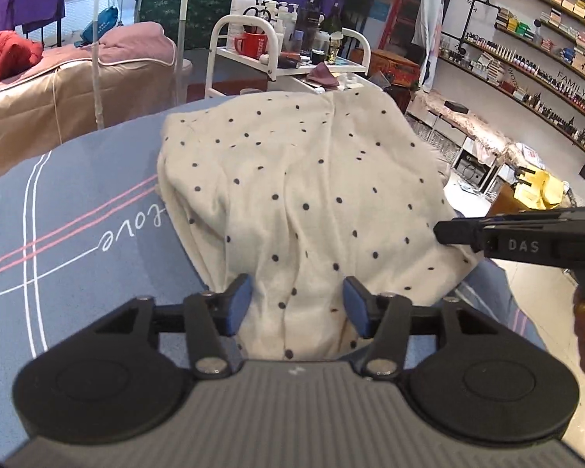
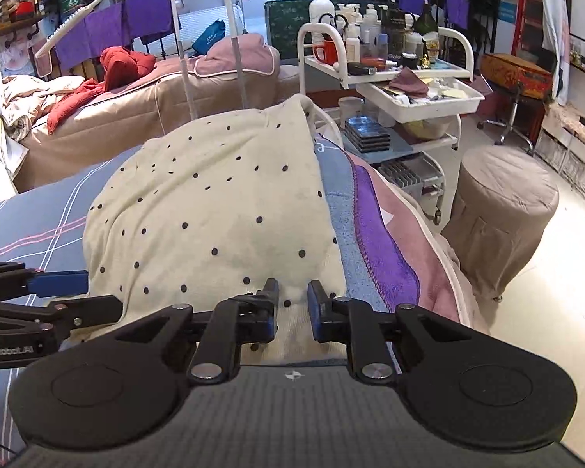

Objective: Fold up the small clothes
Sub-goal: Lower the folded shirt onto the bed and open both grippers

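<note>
A cream garment with dark dots (image 1: 300, 195) lies spread on a blue-grey sheet (image 1: 78, 202) with pink and white lines. My left gripper (image 1: 297, 296) is open, its blue pads on either side of the garment's near edge. My right gripper (image 2: 292, 300) is narrowly open over the garment's (image 2: 214, 210) near right edge, cloth showing between its pads. The right gripper also shows in the left wrist view (image 1: 448, 232), its tip at the garment's right edge. The left gripper shows in the right wrist view (image 2: 58, 282) at the garment's left edge.
The bed's right side has a purple towel (image 2: 386, 241) and pink cover hanging over the edge. A white trolley (image 2: 390, 74) with bottles stands beyond. A beige round stool (image 2: 503, 206) is on the floor to the right. A second bed (image 2: 136, 109) lies behind.
</note>
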The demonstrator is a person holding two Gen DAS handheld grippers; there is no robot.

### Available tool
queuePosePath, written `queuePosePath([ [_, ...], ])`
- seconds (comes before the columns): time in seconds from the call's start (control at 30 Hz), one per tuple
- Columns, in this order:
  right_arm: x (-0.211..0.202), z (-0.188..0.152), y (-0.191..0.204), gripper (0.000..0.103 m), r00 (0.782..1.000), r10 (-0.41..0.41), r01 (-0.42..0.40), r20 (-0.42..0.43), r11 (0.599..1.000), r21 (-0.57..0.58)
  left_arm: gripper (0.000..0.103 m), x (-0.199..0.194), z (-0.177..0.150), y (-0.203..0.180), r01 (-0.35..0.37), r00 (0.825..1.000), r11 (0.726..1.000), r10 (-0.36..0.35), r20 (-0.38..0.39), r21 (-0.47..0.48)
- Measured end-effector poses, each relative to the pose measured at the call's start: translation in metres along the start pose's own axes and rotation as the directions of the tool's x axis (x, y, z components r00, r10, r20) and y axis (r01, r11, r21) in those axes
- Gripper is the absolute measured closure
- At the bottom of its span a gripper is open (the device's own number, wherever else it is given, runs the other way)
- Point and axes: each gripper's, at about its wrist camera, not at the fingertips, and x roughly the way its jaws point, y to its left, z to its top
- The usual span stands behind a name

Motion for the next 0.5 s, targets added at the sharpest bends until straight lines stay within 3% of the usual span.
queuePosePath([
  [0.13, -0.009, -0.005, 0.007, 0.066, 0.999, -0.034, 0.035, -0.005, 0.999, 0.012, 0.020, -0.021, 0.001, -0.001, -0.022, 1.000, 1.000, 0.022, 0.010, 0.005],
  [0.27, -0.031, -0.006, 0.023, 0.050, 1.000, -0.028, 0.027, 0.014, 0.999, 0.041, 0.002, -0.062, -0.005, -0.006, -0.031, 0.999, 0.998, 0.029, 0.036, 0.051],
  [0.33, -0.044, -0.007, 0.032, 0.040, 0.999, -0.021, 0.020, 0.025, 0.999, 0.044, 0.000, -0.083, -0.008, -0.010, -0.056, 0.997, 0.995, 0.052, 0.053, 0.086],
  [0.4, -0.056, -0.007, 0.041, 0.015, 0.999, -0.019, 0.018, 0.035, 0.999, 0.033, 0.000, -0.098, -0.008, -0.012, -0.083, 0.995, 0.991, 0.078, 0.055, 0.103],
  [0.5, -0.068, -0.005, 0.050, 0.009, 0.998, -0.048, 0.048, 0.046, 0.999, 0.000, 0.000, -0.110, -0.007, -0.013, -0.126, 0.992, 0.986, 0.125, 0.016, 0.108],
])
